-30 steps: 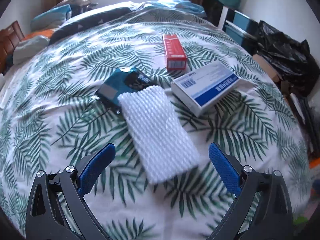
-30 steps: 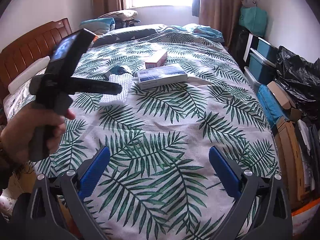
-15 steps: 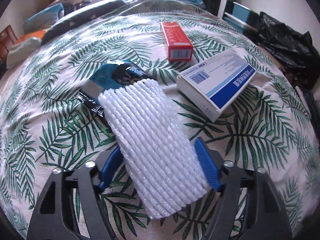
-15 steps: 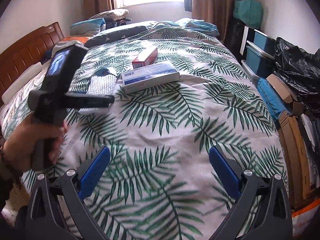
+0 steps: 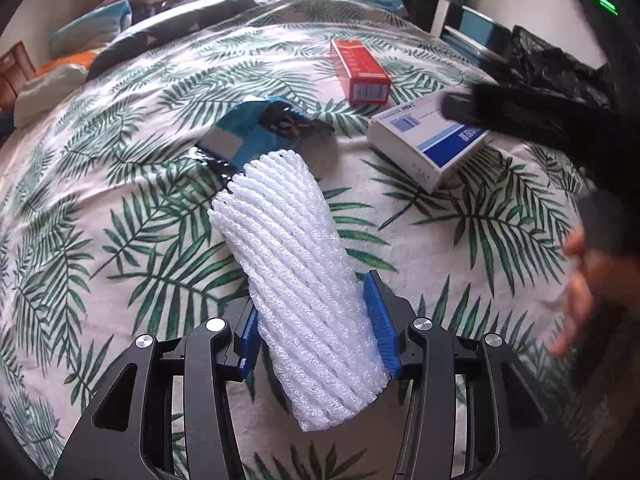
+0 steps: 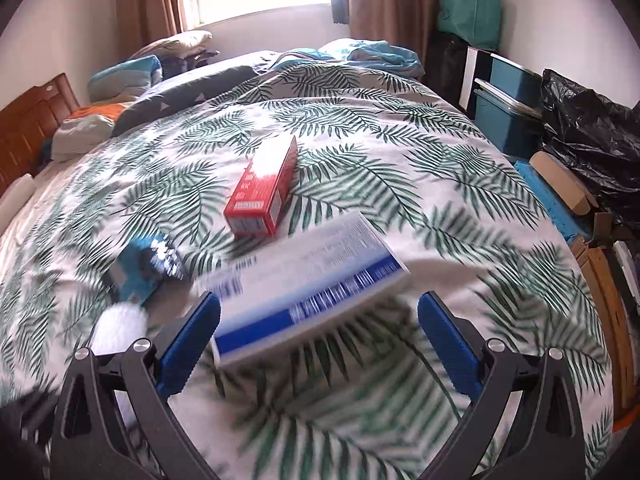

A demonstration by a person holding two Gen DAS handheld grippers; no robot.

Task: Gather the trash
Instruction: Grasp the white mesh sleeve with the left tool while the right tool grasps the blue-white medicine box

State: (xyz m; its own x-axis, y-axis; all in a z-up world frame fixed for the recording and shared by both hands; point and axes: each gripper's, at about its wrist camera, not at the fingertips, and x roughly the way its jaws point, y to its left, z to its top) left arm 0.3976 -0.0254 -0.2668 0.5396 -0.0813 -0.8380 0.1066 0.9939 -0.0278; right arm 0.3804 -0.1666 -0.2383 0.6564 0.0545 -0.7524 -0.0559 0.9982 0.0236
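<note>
A white foam net sleeve (image 5: 288, 240) lies on the palm-leaf bedspread (image 5: 120, 240). My left gripper (image 5: 312, 304) is closing on the sleeve, and both blue pads press its sides so it bulges into a roll. Behind it lie a blue and black wrapper (image 5: 256, 132), a red carton (image 5: 360, 68) and a white and blue box (image 5: 424, 140). My right gripper (image 6: 319, 304) stands open just above that box (image 6: 304, 272), which sits blurred between and ahead of its fingers without touching them. The red carton (image 6: 262, 188) lies beyond it.
A black rubbish bag (image 6: 592, 128), blue storage bins (image 6: 508, 112) and cardboard (image 6: 560, 184) crowd the floor right of the bed. Pillows (image 6: 120, 76) and a wooden headboard (image 6: 28, 128) are at the far left. A hand (image 5: 580, 292) shows at the right edge.
The left jaws came down around the flat foam sleeve and closed, curling it into a roll. The right gripper swept forward across the bed to the white and blue box.
</note>
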